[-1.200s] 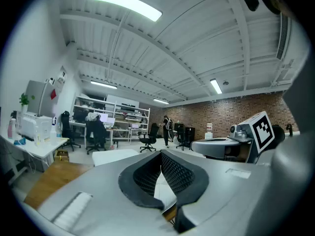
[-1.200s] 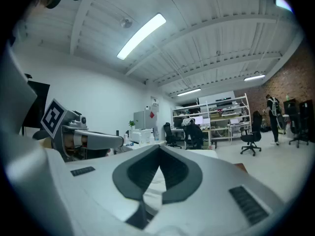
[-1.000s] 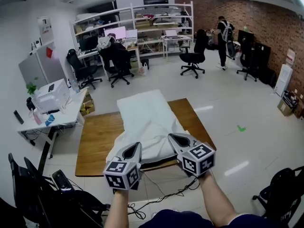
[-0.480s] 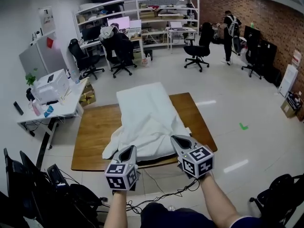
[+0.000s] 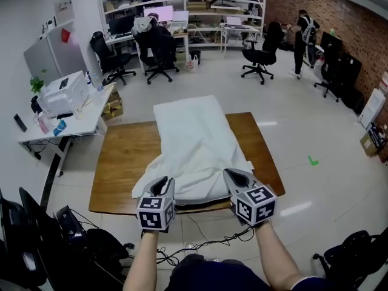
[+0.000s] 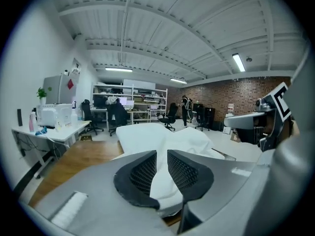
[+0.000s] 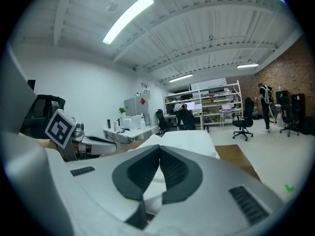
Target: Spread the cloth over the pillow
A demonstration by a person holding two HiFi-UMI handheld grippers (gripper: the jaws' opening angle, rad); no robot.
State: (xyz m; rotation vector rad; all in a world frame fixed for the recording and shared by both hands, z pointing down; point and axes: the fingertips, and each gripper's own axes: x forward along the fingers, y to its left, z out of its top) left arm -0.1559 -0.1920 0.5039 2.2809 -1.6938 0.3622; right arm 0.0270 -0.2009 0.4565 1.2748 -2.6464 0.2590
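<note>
Left gripper (image 6: 162, 153): fingers narrowly apart, having just been opening, cloth (image 5: 189, 139) loose between them. Right gripper (image 7: 160, 151): fingers were closed on cloth edge, bench (image 5: 124, 157) beyond.

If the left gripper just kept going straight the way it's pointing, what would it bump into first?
The white cloth. It lies between the left gripper's jaws, which have just been opening, and carries on straight ahead over the wooden table. Nothing else seems to stand nearer in that line.
</note>
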